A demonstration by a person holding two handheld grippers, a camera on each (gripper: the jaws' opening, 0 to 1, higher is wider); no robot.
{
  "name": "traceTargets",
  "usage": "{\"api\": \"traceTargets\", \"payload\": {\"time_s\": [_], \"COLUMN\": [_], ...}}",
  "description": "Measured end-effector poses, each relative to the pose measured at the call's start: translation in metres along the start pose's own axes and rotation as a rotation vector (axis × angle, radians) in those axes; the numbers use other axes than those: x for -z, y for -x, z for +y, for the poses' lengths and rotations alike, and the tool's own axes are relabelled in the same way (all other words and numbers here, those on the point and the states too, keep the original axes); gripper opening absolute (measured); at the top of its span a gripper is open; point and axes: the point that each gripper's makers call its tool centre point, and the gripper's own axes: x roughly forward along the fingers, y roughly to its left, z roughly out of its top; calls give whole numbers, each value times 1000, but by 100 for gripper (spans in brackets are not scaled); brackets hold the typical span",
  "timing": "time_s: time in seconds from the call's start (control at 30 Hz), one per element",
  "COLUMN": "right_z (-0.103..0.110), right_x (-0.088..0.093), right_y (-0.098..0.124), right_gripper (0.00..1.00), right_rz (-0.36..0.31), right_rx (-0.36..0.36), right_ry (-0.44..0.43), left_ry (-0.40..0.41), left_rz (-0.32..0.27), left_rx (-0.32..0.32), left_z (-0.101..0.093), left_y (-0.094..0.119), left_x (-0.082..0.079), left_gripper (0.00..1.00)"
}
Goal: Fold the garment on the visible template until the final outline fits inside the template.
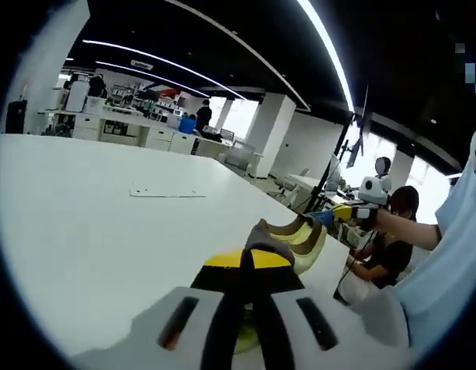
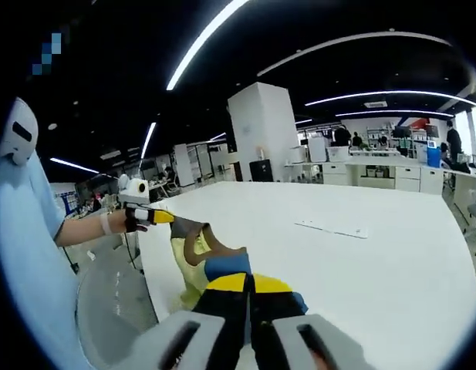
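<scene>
Left gripper view — garment [image 1: 299, 235] pinched in left gripper [image 1: 257, 254].

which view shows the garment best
The right gripper view: the garment hangs stretched between both grippers, its yellow, grey and blue cloth showing. In the left gripper view the garment is a small cream and grey bunch beyond the jaws.

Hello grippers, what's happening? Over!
Left gripper and right gripper both shut on garment, stretched between them above white table. Template lies beyond. Nothing blocking.
</scene>
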Motion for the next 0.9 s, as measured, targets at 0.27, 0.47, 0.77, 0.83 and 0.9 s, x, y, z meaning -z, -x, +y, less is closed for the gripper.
{"api": "traceTargets", "payload": {"time_s": [0.27,0.47,0.77,0.83,0.9], "right_z": [7,18,21,7,-12], "right_x": [-41,-80,-144,-144,-134], "right_y": [11,20,29,24,13], "right_gripper": [0,0,0,0,0], "right_rz": [-87,-174,-321,-319,-293], "right_rx": [-4,-16,-51,-54,-37], "right_ry": [53,93,144,123,96], "left_ry": [-81,-125,-225,-218,-185], "left_rz": [-51,-107,-172,-169,-141], "left_rx": [3,12,27,22,5], "left_z": [-13,-23,-29,-17,1], "left_y": [21,34,37,30,19], "left_x": [-47,-80,-130,-132,-125], "left_gripper": [0,0,0,0,0]}}
